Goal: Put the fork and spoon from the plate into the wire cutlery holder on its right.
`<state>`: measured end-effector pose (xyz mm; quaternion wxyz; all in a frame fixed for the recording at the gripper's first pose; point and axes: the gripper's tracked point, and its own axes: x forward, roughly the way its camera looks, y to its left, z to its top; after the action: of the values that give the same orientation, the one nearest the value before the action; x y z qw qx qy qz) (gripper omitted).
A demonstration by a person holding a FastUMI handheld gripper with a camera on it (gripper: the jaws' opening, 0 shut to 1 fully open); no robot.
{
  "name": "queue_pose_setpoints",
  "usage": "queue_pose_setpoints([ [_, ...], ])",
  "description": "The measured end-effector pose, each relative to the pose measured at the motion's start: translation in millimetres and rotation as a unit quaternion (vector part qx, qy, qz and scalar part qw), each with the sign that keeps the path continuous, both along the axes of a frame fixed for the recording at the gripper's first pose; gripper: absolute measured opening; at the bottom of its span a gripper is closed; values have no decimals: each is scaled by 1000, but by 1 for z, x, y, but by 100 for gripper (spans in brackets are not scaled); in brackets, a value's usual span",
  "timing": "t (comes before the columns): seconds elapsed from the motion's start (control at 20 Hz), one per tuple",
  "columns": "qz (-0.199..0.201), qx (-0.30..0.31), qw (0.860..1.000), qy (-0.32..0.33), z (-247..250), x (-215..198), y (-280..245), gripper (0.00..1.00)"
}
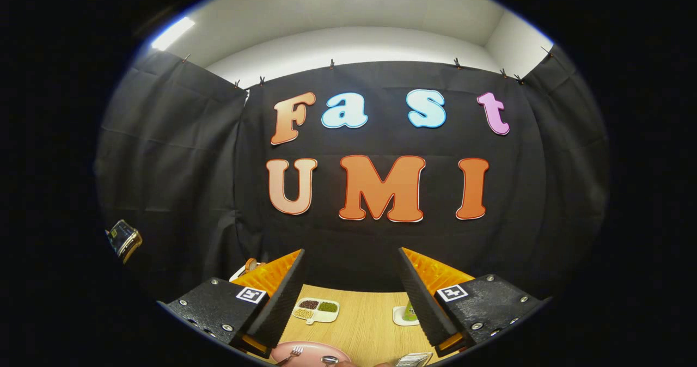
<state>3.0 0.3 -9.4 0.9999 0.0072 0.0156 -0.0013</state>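
Pink plate [310, 350] sits on the wooden surface [365, 323] low down between the fingers, near the tool [351, 296]. On it lie the fork [291, 354], tines up toward the far side, and to its right the spoon [329, 360], of which little more than the bowl shows. Right of the plate is the holder [414, 360], only its wire top in sight. The tool is released, its fingers spread wide with nothing between them, and it is held high and level, aimed at the wall rather than at the cutlery.

The step in hand looks like the first reach, so nothing of the task is done yet. To do it well, tip the tool down until the plate is squarely ahead, then choose one piece, probably the fork. Come in across the handle, not along it, so both fingers can close on its narrow sides. A thin handle flat on a plate is likely to slip, so close slowly and lift only once it is firmly pinched.

A tray [316, 310] of beans and a small green thing [409, 312] lie farther off, well clear.
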Motion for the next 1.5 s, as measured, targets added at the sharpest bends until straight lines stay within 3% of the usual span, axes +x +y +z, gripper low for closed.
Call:
queue_pose_setpoints([
  [0.7, -3, -9, 999, 43, -37, -1, 6, 98],
  [1.3, 29, -25, 986, 165, -116, -7, 34, 98],
  [1.5, 50, -29, 974, 219, -149, -16, 43, 98],
])
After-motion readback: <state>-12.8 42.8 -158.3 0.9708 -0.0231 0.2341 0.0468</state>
